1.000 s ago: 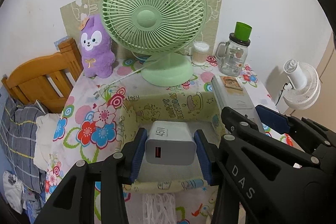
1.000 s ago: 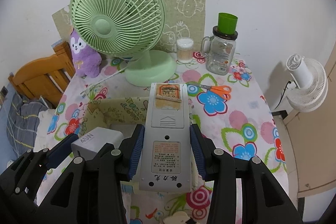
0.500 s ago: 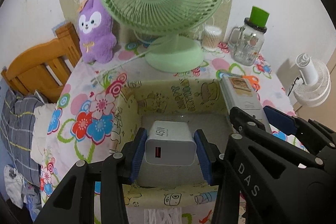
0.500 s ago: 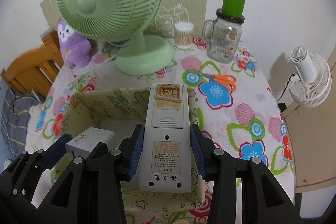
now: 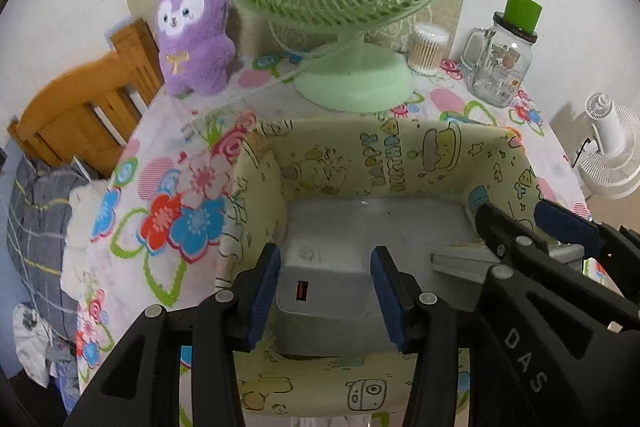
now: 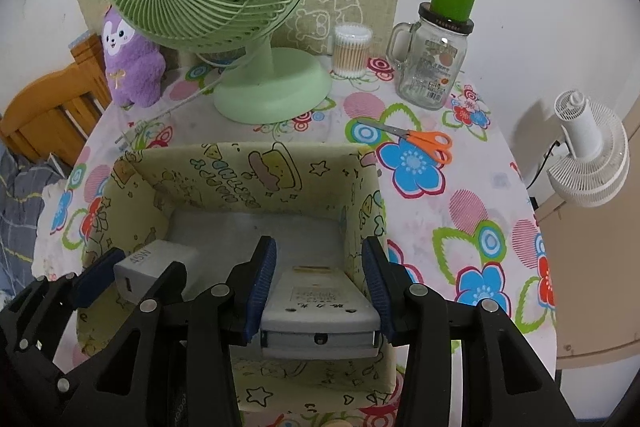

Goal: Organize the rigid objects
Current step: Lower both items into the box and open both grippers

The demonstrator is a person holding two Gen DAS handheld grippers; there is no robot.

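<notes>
Both tongs are down inside the box (image 5: 384, 155); the left tongs (image 5: 326, 291) have just been opening around the charger (image 5: 320, 287), which sits on the box floor; the right tongs (image 6: 316, 291), also just opening, stand loose beside the remote (image 6: 318, 311); lifting out askew could drag either item along or tip the soft box wall.

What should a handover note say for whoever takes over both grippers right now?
Left gripper: jaws just eased open, white charger between them, inside the fabric box.
Right gripper: jaws just opened, grey remote loose between them, inside the same box beside the charger.
Done: both items lowered into the box.
Left: open fully, lift both grippers clear. The orange scissors lie on the tablecloth behind the box, possibly next.
</notes>
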